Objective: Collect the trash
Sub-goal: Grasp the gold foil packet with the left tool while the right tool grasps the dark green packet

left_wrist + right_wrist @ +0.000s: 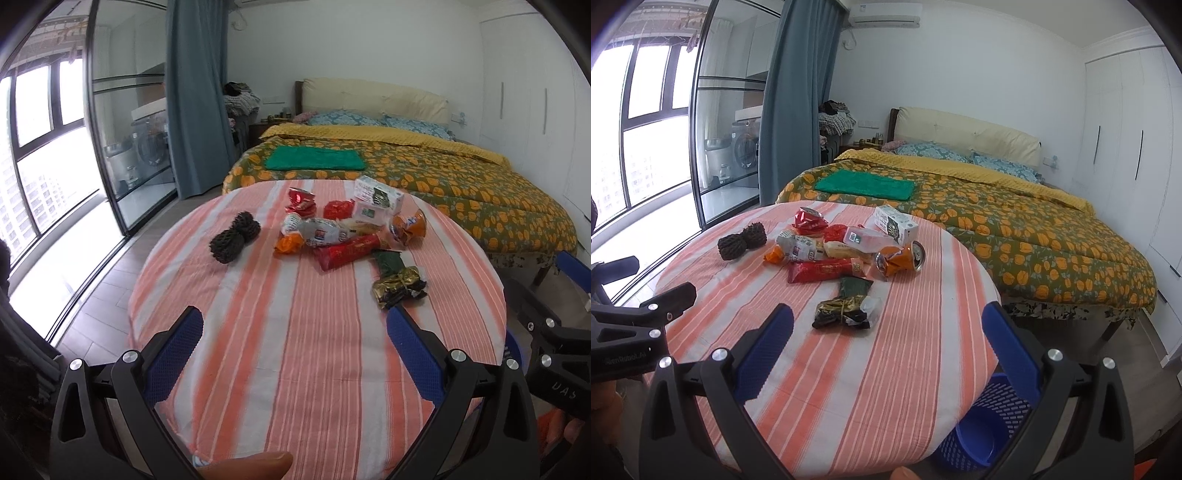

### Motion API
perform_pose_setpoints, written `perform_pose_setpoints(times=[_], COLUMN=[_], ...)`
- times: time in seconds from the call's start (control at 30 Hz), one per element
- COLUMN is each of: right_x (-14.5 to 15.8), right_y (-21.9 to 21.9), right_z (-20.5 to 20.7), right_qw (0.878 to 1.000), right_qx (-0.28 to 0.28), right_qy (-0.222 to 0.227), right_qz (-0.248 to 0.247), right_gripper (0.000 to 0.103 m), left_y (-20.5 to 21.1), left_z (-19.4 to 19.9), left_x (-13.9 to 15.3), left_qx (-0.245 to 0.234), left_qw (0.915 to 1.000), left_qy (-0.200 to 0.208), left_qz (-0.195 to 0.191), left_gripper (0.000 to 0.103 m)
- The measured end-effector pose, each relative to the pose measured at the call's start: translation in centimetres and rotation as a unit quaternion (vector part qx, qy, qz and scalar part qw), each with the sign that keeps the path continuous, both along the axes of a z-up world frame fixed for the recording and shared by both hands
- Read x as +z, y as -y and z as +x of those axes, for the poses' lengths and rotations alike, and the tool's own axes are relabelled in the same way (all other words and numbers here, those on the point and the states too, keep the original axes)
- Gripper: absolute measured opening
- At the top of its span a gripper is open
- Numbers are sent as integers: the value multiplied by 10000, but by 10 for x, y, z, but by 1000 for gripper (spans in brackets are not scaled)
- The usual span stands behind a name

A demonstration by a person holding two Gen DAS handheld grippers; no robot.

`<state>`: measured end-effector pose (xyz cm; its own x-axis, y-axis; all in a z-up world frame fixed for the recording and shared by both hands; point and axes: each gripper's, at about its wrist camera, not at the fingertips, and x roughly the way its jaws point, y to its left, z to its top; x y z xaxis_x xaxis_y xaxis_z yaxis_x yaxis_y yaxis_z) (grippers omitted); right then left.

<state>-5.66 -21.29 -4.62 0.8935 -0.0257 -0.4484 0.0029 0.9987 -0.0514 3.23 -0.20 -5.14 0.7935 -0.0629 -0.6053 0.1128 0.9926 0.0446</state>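
Observation:
A heap of trash lies at the far side of a round table (280,354) with an orange-striped cloth: a red wrapper (351,251), a crushed orange can (901,260), a white carton (895,223), a gold and black packet (842,312) and a dark foam net (234,236). My left gripper (295,325) hovers open over the near part of the table, nothing between its blue pads (177,354). My right gripper (886,321) is open too, just short of the gold packet. A blue mesh basket (990,428) stands on the floor under the table's right edge.
A bed (1015,236) with a floral quilt and a folded green towel (864,186) runs behind the table. Glass doors and a blue curtain (792,110) are at the left, white wardrobes (1126,147) at the right. A fingertip (247,467) shows at the bottom edge.

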Motion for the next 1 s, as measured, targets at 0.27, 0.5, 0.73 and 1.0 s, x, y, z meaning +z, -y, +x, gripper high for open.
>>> perform_pose_setpoints(times=[0.27,0.5,0.73,1.0], right_x=[-20,-35,-46,-52], right_y=[17,38,51,64], right_z=[16,20,21,19], right_qw=[9996,9984,9975,9965], right_qx=[-133,-322,-393,-518], right_qy=[-241,-409,-516,-555], right_qz=[84,209,295,348], right_gripper=[99,99,99,98], left_y=[19,47,82,114], left_z=[26,66,118,154], left_x=[-39,-68,-79,-108], left_qx=[-833,-1526,-2315,-2961], left_qw=[9946,9829,9668,9436], left_qy=[-611,-1024,-1078,-1454], left_qz=[-126,-65,44,291], left_gripper=[99,99,99,64])
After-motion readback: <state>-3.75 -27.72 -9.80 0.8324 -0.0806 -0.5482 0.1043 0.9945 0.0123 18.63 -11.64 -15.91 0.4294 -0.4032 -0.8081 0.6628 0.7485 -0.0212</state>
